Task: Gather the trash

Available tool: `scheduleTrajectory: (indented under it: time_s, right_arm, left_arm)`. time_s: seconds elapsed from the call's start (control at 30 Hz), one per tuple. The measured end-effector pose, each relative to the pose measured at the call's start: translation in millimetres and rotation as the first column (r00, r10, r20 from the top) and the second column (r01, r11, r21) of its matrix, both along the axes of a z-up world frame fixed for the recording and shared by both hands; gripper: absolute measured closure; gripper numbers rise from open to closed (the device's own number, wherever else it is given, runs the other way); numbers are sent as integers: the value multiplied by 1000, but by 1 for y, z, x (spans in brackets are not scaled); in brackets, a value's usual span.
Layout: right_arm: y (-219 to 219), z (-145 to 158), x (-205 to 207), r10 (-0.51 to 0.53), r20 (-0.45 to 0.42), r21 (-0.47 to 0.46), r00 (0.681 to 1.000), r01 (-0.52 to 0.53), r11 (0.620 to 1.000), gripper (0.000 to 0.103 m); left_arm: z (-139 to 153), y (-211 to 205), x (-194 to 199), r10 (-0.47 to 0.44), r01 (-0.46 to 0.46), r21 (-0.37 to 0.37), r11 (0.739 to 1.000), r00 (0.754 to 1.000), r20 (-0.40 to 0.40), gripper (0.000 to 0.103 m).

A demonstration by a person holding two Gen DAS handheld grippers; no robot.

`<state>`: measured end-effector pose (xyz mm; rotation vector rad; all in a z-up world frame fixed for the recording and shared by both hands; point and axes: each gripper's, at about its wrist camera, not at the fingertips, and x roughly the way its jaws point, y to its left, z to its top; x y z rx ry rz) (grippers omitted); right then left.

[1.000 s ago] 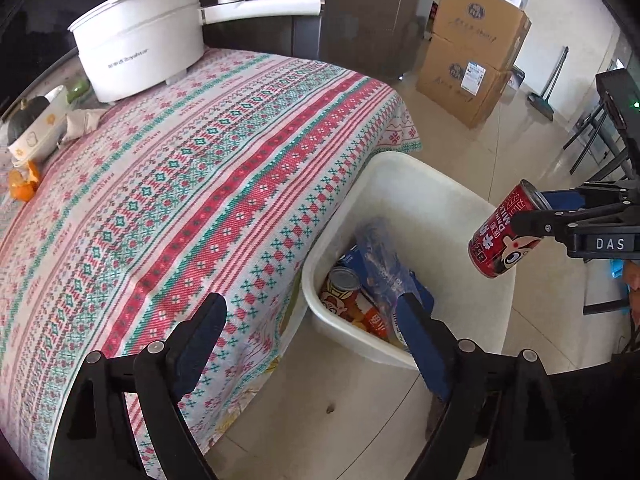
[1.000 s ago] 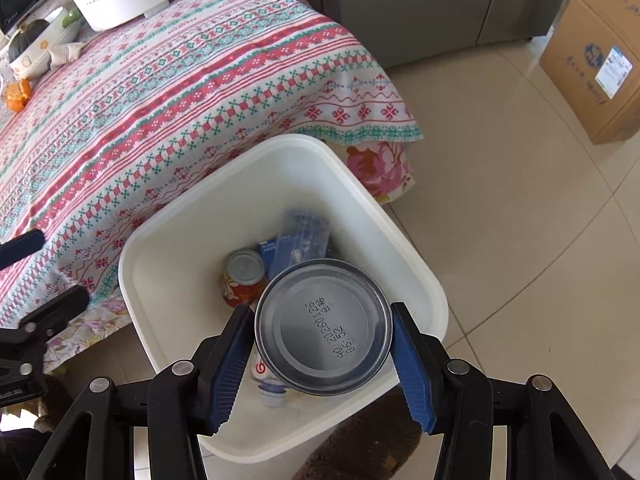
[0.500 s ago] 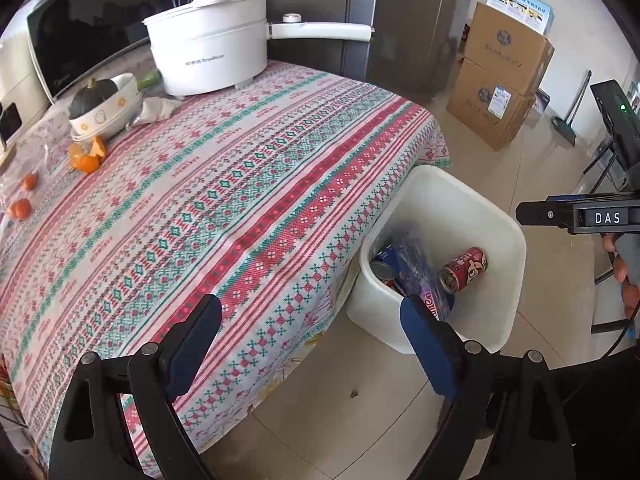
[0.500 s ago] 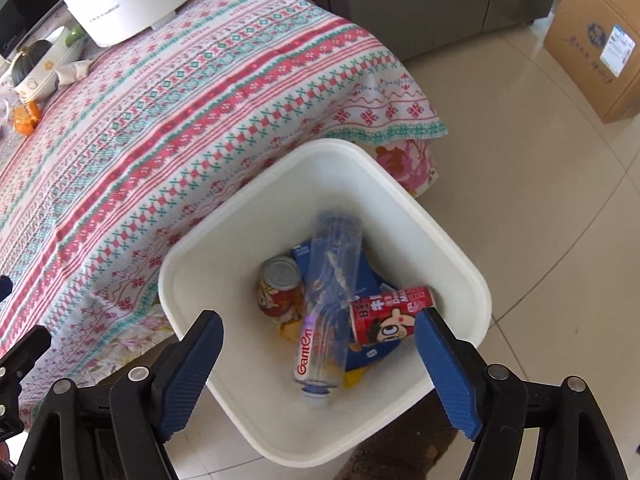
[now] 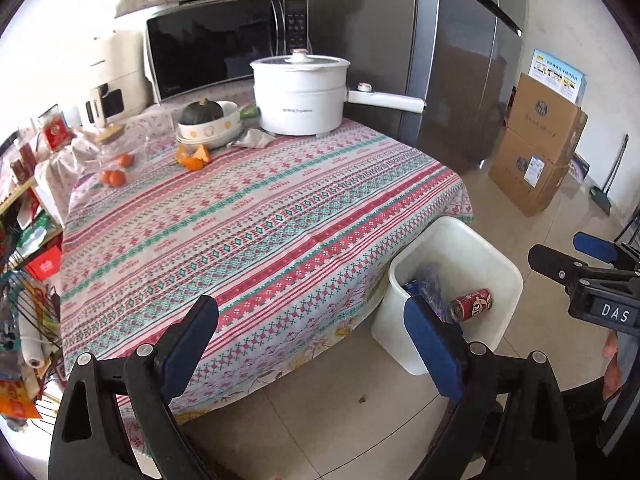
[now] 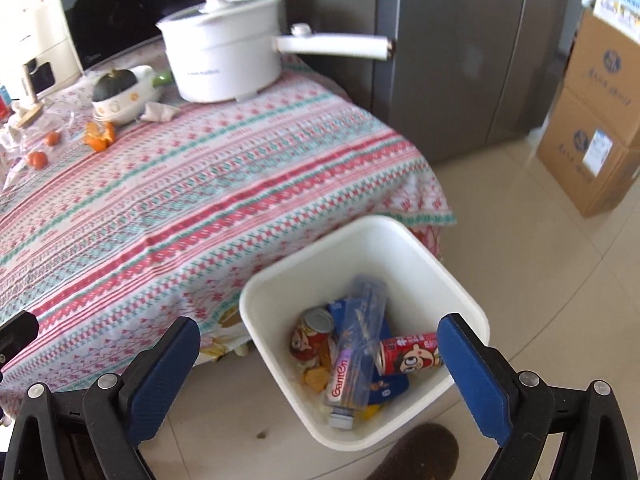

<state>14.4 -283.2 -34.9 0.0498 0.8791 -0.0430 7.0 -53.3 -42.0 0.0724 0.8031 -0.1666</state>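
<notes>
The white bin (image 5: pixel 504 272) (image 6: pixel 400 232) stands on the floor against the table's near corner. In it lie a red can (image 5: pixel 472 304) (image 6: pixel 412 352), a clear plastic bottle (image 6: pixel 356 344), a second can (image 6: pixel 314 336) and a blue carton (image 6: pixel 344 308). My right gripper (image 6: pixel 318 326) hangs above the bin, jaws opening, with nothing between them. My left gripper (image 5: pixel 308 312) is over the table's front edge, its jaws also opening and empty. Orange peel (image 5: pixel 194 156) (image 6: pixel 100 136) and a crumpled tissue (image 5: pixel 252 138) (image 6: pixel 160 112) lie on the far side of the striped tablecloth.
A white electric pot (image 5: pixel 300 96), a bowl with a squash (image 5: pixel 208 120) and loose oranges (image 5: pixel 114 178) sit at the table's back. Behind are a microwave (image 5: pixel 224 48) and a grey fridge (image 5: pixel 460 60). Cardboard boxes (image 5: pixel 536 148) stand right, a cluttered rack (image 5: pixel 24 260) left.
The right gripper opened and the red can fell into the bin. Both grippers rose and drew back, so more of the table and room shows.
</notes>
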Motion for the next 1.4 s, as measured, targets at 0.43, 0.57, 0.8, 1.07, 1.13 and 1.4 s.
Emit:
scheduleTrajectory:
  time_s: [0.43,0.57,0.8,1.07,1.13,1.4]
  right_arm:
    - [37,21,-53,30,198,-84,980,-14,996,1]
    - [36,18,-52,17,193,-74,981,-3,997,1]
    - [40,22,-57,27,223,-83,974,-9,996,1]
    - [41,21,-56,34,218,-89,975,-15,996,1]
    - [41,21,-56,33,220,-90,975,-13,996,1]
    - [41,19,-56,29,219,-98,975,-8,995,1]
  left_arm:
    - [16,11,-38,60,-65,29,997,989,135,3]
    - [16,12,-39,73,-75,8,997,987,142,3]
    - [15,12,-37,71,-71,-5,997,989,131,2]
    - [16,11,-39,64,-64,-4,998,988,138,2]
    - [16,11,-39,63,-63,-6,998,989,136,2]
    - [15,9,-40,46,-45,-7,999,990,131,2]
